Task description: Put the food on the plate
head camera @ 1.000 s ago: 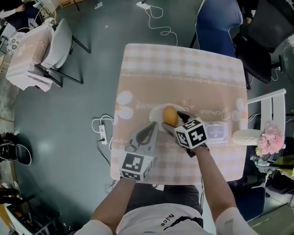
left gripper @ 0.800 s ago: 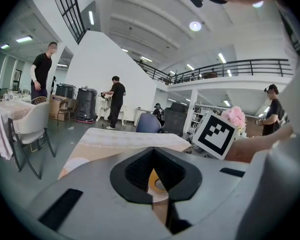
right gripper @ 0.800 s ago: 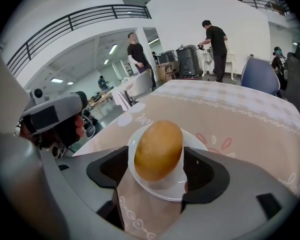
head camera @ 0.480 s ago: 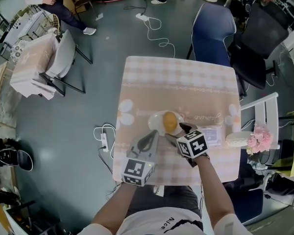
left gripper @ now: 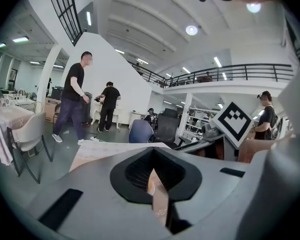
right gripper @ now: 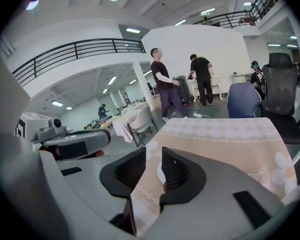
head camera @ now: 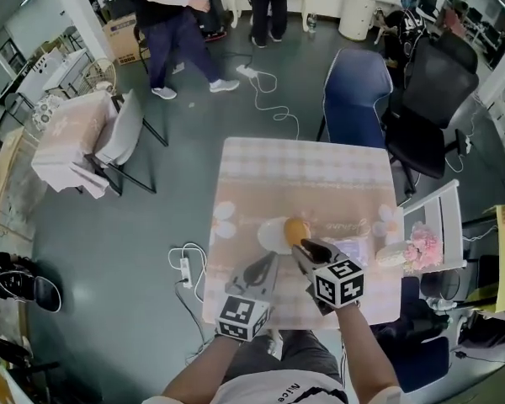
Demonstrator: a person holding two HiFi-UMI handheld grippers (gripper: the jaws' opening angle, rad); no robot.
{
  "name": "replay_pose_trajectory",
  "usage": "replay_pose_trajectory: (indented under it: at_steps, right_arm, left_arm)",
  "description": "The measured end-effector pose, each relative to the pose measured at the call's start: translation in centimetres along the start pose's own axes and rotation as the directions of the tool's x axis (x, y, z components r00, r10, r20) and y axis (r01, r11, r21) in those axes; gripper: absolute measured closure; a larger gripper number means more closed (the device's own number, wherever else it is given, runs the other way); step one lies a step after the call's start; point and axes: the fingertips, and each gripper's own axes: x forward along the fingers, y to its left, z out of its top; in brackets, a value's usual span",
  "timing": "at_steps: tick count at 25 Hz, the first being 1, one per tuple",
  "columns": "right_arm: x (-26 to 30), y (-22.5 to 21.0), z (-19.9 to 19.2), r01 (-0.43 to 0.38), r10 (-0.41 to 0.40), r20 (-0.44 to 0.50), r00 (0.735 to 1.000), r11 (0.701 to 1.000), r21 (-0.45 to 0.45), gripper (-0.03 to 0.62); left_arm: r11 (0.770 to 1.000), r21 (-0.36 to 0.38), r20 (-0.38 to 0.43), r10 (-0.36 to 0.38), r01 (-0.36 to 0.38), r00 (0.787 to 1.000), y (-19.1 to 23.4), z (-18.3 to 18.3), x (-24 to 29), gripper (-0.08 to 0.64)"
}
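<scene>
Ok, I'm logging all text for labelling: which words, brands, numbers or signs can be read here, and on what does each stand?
"Nice": on the white shirt, at the bottom edge of the head view.
Script on the tablecloth: too small to read.
Card on the table: blurred, unreadable.
Box on the floor: print too small to read.
Marker cubes: black-and-white squares only, no words.
</scene>
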Motion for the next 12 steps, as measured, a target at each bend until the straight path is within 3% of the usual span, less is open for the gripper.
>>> replay_pose_trajectory:
  at_steps: [5,12]
  right_arm:
    - [-3.2,2.3,3.4,-0.02,0.013,0.131,0.991,0.998,0.054,0.536]
    - [-6.7,4.9,6.6,-0.062,0.035,0.26,0.965,0.993,0.096,0.564]
  left_arm:
    - [1.0,-0.017,0.015,-0.021,0.022,1.0,-1.6,2.6,-1.7,0.555]
    - [0.998,-0.01,0.068,-0.062,0.063,0.996,-3.9,6.4,-3.5,0.555]
